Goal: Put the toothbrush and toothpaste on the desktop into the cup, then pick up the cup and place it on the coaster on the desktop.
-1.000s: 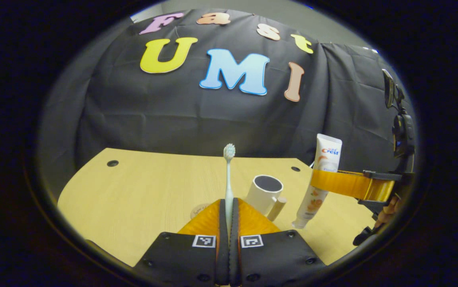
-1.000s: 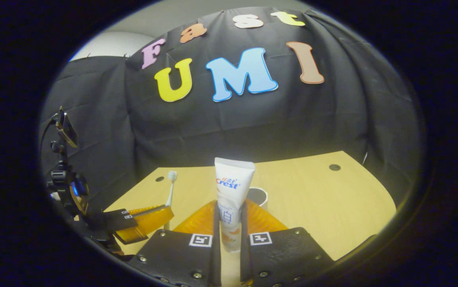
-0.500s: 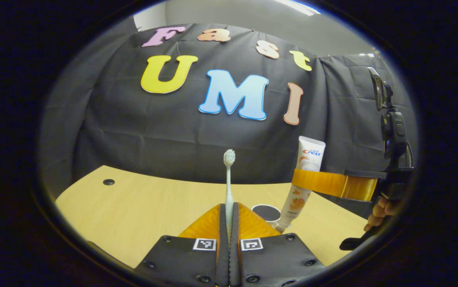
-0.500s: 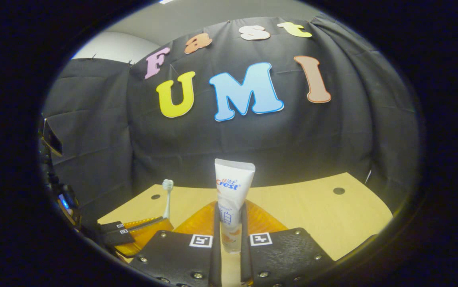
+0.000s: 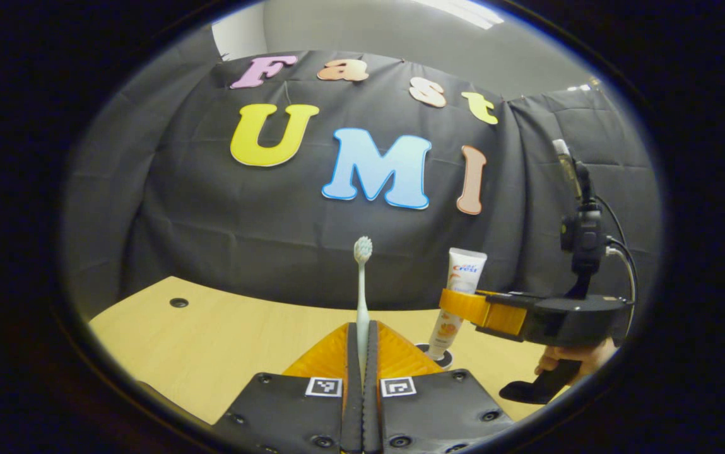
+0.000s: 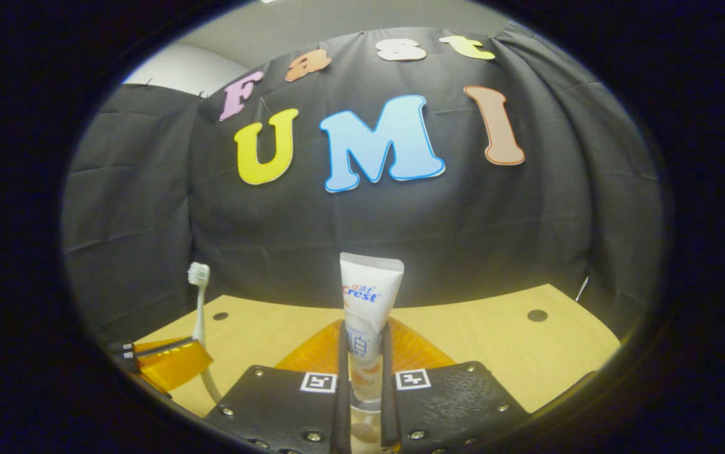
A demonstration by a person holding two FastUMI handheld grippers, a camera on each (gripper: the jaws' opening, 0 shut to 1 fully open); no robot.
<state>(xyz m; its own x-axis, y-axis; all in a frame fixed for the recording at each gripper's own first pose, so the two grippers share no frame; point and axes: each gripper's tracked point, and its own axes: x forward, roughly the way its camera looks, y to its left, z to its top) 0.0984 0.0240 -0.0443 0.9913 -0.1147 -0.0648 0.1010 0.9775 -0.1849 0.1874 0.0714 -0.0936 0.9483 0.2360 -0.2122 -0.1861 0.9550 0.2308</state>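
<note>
My left gripper [image 5: 362, 329] is shut on the handle of a pale toothbrush [image 5: 362, 284], which stands upright with its bristles on top. To its right, my right gripper [image 5: 463, 306] holds the white toothpaste tube [image 5: 455, 296] cap end down, just at the mouth of the cup [image 5: 443, 359]. Only a bit of the cup's rim shows past my left finger. In the right gripper view, my right gripper [image 6: 365, 343] is shut on the tube [image 6: 370, 299]. The toothbrush [image 6: 198, 302] and left gripper [image 6: 170, 362] sit at the lower left.
The light wooden desktop [image 5: 223, 340] runs back to the black cloth wall and has small cable holes [image 5: 178, 302] [image 6: 537, 315]. A hand [image 5: 580, 356] holds the right gripper's handle at the right, with a camera mount above it.
The toothpaste has swung left and down to the cup's mouth. The cup has sunk mostly out of sight behind my left fingers. The toothbrush stays clamped upright.
</note>
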